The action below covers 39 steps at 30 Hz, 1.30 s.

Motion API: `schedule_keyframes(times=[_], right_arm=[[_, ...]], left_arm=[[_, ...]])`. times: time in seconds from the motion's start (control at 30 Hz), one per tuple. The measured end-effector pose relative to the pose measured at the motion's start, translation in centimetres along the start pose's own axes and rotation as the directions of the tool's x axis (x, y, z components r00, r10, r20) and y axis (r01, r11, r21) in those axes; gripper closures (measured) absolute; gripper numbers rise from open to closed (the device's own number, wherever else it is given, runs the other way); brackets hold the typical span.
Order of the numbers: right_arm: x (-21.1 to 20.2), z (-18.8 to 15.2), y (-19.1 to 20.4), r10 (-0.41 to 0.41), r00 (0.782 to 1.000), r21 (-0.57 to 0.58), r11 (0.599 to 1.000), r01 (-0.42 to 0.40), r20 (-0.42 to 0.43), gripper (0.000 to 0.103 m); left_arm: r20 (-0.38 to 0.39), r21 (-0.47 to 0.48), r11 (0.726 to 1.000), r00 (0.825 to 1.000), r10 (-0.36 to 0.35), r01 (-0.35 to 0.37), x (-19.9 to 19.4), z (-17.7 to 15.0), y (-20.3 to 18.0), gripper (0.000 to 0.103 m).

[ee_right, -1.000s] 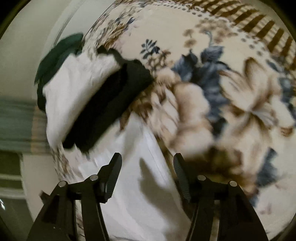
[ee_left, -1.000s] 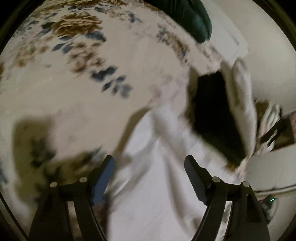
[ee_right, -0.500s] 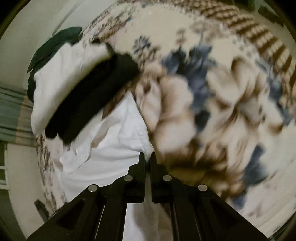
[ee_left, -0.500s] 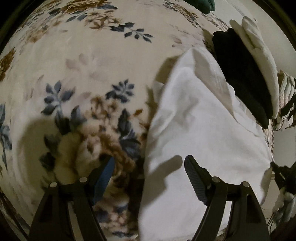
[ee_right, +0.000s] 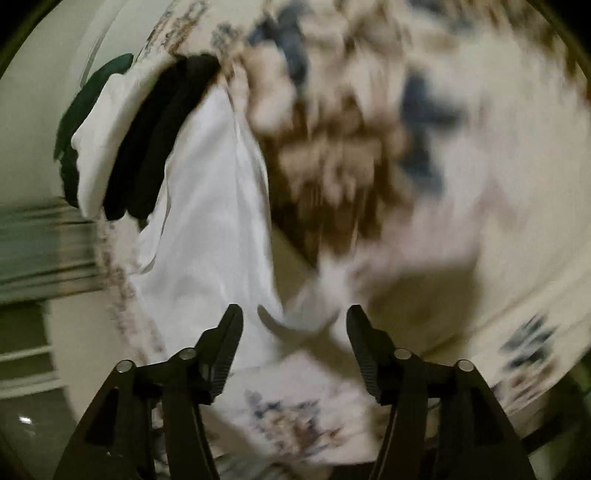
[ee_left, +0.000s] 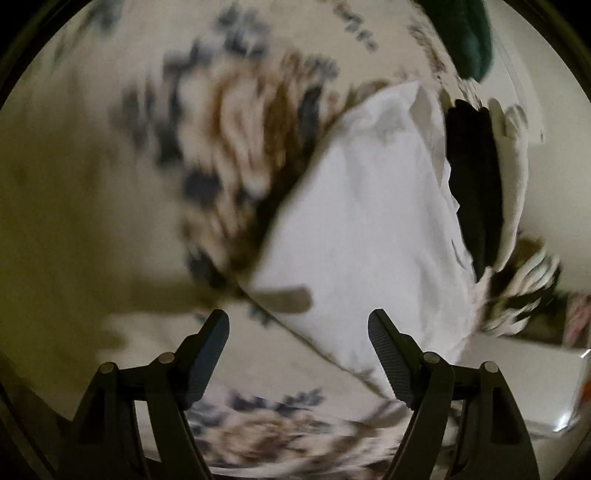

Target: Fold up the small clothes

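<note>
**Releasing the white garment partway through its fold**

Lying on the floral bedspread (ee_left: 110, 192) is the white garment (ee_left: 369, 229), which is looking like a long, fairly smooth panel, with one end reaching toward a pile of other clothes: a black piece (ee_left: 471, 177) is lying against a cream one (ee_left: 513, 173), and a dark green one (ee_left: 469, 33) is sitting further off near the edge of the bed. In the right wrist view the same white garment (ee_right: 207, 221) is running from the black piece (ee_right: 159, 140) down toward the camera.

The left gripper (ee_left: 297, 352) is standing with its jaws spread wide and nothing between them; the near edge of the garment is passing just beyond its tips. The right gripper (ee_right: 293, 347) is opening its jaws at this moment, and a blurred bit of pale cloth is showing in the gap, not pinched by either pad.

Judging from this, one fold is being let go and the next is being set up. The next move is probably calling for both claws to find an edge or two corners of the panel, pinch a single layer without catching the bedspread, and carry it across evenly.

Both views are smearing heavily, and no brand, label or writing is readable anywhere.
</note>
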State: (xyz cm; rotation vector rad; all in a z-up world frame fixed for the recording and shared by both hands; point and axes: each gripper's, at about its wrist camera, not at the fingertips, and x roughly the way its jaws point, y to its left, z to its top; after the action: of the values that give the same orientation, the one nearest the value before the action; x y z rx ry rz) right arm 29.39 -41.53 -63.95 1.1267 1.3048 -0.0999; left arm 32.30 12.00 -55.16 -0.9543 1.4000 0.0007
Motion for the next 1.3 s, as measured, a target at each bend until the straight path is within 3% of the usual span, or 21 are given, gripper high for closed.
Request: schedule_keyframes(times=[0.1,0.23,0.27,0.3,0.33,0.4,0.5,0.6,0.77,0.83,0.93,1.0,1.07,1.13,1.2,1.3], right_arm=[[3.3,-1.1,-0.6,0.082,0.996,0.021,0.997,-0.081,-0.03,0.04],[6.6,-0.3,-0.8,0.118,0.993,0.062,0.991,-0.119,0.013,0.04],[7.1,0.0,-0.8,0.141,0.989,0.086,0.986,-0.145,0.045,0.045],[7.1,0.2,-0.8,0.155,0.985,0.095,0.982,-0.162,0.079,0.054],[6.9,0.2,-0.7,0.153,0.983,0.094,0.982,-0.163,0.105,0.079],[6.7,0.3,-0.2,0.145,0.982,0.091,0.984,-0.156,0.12,0.088],[5.9,-0.1,0.7,0.125,0.983,0.062,0.989,-0.135,0.136,0.092],[4.0,-0.7,0.6,0.116,0.986,0.055,0.991,-0.123,0.123,0.093],[0.8,-3.3,-0.6,0.061,0.996,0.021,0.998,-0.063,0.063,0.093],[0.3,-4.5,-2.1,0.017,1.0,0.014,1.0,-0.017,0.017,0.093],[1.2,-4.7,-4.5,-0.064,0.993,0.03,0.997,0.067,-0.095,0.078],[0.7,-4.3,-5.9,-0.137,0.982,0.043,0.989,0.144,-0.132,0.076],[-1.9,-3.6,-6.0,-0.202,0.977,0.009,0.979,0.203,-0.066,0.066],[-4.8,-2.7,-4.8,-0.294,0.955,-0.046,0.954,0.296,0.044,0.065],[-6.8,-1.5,-2.7,-0.347,0.928,-0.109,0.926,0.362,0.138,0.064],[-5.6,1.1,2.5,-0.33,0.931,-0.252,0.898,0.36,0.155,0.064]], left_arm=[[0.027,-0.045,0.999,0.999,-0.021,0.022,2.6,-0.2,-0.2,0.027],[0.113,-0.08,0.997,0.994,0.003,0.006,4.4,1.1,-0.9,0.03],[0.147,-0.086,0.996,0.989,0.011,0.001,4.3,1.3,-1.2,0.036],[0.182,-0.077,0.997,0.983,0.025,-0.011,4.0,1.3,-1.6,0.06],[0.207,-0.058,0.998,0.978,0.033,-0.022,3.8,1.3,-2.0,0.09],[0.26,0.001,1.0,0.965,0.02,-0.021,3.0,1.2,-3.0,0.093],[0.306,0.078,0.997,0.952,0.005,-0.03,1.3,0.3,-3.8,0.094],[0.303,0.111,0.993,0.953,0.004,-0.04,-0.3,-0.7,-4.0,0.094],[0.217,0.126,0.988,0.974,0.058,-0.087,-1.5,-3.5,-1.3,0.094],[0.13,0.105,0.989,0.987,0.093,-0.107,-0.9,-4.3,0.8,0.089],[0.053,0.047,0.991,0.991,0.126,-0.128,-1.1,-4.8,3.1,0.079],[0.05,0.056,0.987,0.988,0.145,-0.147,-2.4,-4.5,3.2,0.075],[0.081,0.097,0.982,0.985,0.152,-0.16,-4.3,-4.0,2.4,0.071],[0.125,0.181,0.968,0.98,0.156,-0.177,-5.6,-2.9,0.0,0.049],[0.16,0.269,0.945,0.976,0.146,-0.186,-5.3,-1.6,-2.8,0.047],[0.174,0.37,0.904,0.972,0.159,-0.214,-2.7,1.0,-7.0,0.047]])
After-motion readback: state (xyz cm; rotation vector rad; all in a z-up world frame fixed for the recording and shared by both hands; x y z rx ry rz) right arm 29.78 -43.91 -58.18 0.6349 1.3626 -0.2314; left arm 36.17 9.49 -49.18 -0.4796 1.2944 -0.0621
